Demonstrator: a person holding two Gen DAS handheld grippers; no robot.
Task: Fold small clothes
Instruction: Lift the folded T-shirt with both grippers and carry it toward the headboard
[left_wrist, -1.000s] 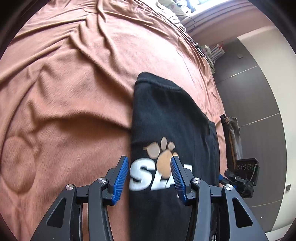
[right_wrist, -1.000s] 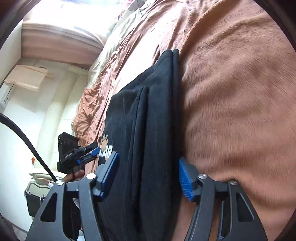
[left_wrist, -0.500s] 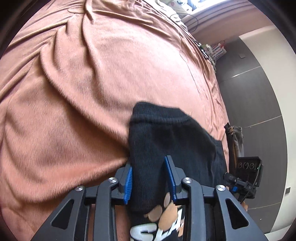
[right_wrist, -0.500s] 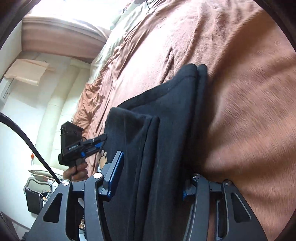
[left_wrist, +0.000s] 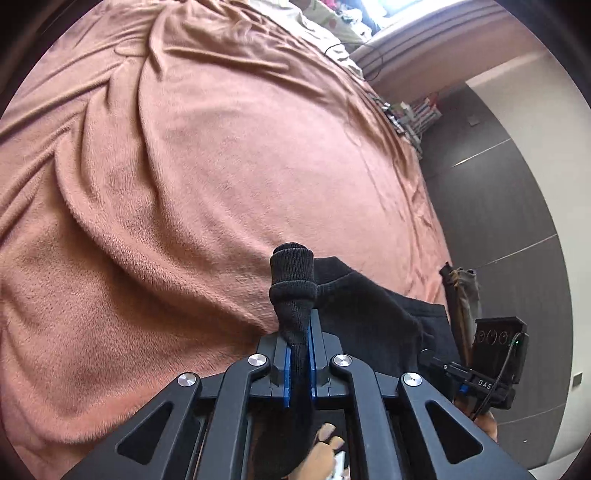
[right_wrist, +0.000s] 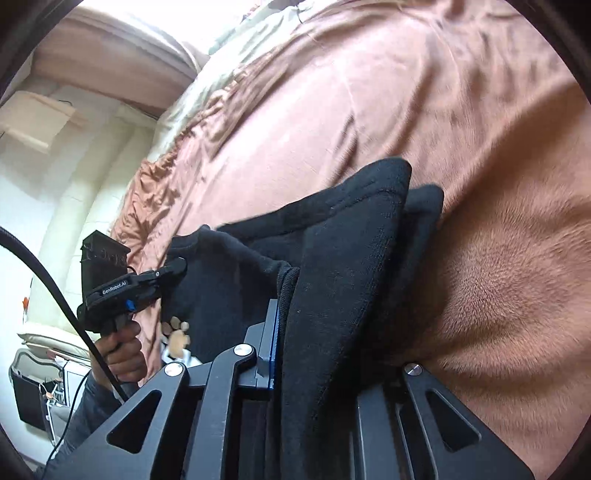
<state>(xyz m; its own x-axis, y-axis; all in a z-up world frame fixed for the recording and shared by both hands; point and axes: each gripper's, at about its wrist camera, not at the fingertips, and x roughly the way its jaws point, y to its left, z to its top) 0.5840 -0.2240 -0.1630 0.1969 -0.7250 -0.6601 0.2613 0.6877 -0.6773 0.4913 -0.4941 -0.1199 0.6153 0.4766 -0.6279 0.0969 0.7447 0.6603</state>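
On the bed (left_wrist: 221, 184):
Left gripper (left_wrist: 300, 354): clamped on black garment (left_wrist: 369, 314) edge.
Right gripper (right_wrist: 314, 332): clamped likewise.
Advice: lift both corners level, fold evenly.

- The left gripper (left_wrist: 300, 360) is clamped on a bunched edge of the black garment (left_wrist: 364, 314).
- The garment lies on a wrinkled pink-brown blanket (left_wrist: 207, 166).
- The other gripper (left_wrist: 491, 373), possibly hand-held, shows at right.
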